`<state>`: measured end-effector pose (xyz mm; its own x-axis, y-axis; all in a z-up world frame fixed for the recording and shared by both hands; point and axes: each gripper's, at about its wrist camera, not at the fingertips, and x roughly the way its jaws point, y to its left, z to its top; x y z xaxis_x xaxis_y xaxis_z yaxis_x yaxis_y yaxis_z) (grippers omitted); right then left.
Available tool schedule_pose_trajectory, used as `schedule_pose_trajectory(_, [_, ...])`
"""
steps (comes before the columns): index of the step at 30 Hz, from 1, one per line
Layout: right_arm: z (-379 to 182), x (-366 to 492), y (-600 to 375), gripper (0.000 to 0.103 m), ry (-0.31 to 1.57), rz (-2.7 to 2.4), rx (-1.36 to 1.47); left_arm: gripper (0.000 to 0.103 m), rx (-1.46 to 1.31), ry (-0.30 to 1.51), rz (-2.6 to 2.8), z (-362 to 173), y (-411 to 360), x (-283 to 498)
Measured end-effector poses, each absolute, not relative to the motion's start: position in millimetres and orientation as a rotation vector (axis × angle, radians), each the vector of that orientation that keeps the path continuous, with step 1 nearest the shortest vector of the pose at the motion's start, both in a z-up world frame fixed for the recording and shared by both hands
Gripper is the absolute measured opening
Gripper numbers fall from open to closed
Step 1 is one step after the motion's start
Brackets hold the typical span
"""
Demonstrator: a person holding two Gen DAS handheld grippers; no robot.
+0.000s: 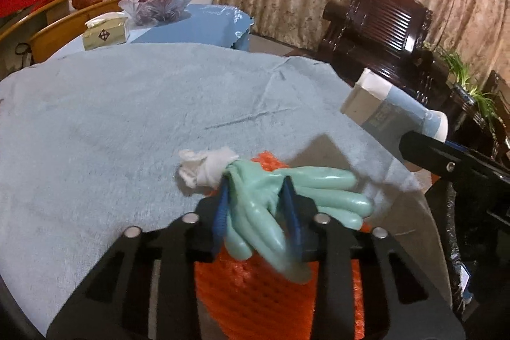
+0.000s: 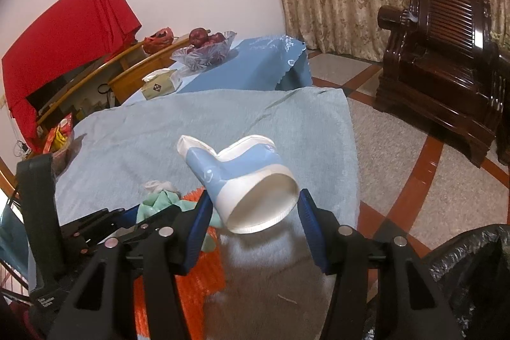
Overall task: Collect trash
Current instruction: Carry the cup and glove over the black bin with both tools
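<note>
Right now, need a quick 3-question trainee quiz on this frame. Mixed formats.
1. True or false: the right gripper holds a crushed blue-and-white paper cup.
2. Multiple choice: what sits between the fingers of the left gripper? A) tissue box B) mint-green rubber glove C) apple
3. Fill in: under the glove lies an ____ foam net on the blue towel.

Key: 1 true; 2 B; 3 orange. The crumpled white tissue touches the glove's cuff end; the tissue box and fruit bowl stand far back.
</note>
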<state>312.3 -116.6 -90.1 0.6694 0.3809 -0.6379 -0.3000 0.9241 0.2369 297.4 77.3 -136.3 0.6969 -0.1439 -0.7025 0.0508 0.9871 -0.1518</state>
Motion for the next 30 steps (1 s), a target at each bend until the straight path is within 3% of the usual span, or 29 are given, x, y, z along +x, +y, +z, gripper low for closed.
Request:
schedule_pose_trajectory(15, [-63.7,284.7,-127.2,0.054,0.687,0.4,0.127,0.024,-0.157,0.624,-0.14,-70.4,90.7,256.1])
schedule_pose_trajectory(30, [-35.6,233.5,-155.1,0.054,0.641,0.377,0.137,0.024,-0.112,0.583,-0.176,-45.0,63.5,216.1])
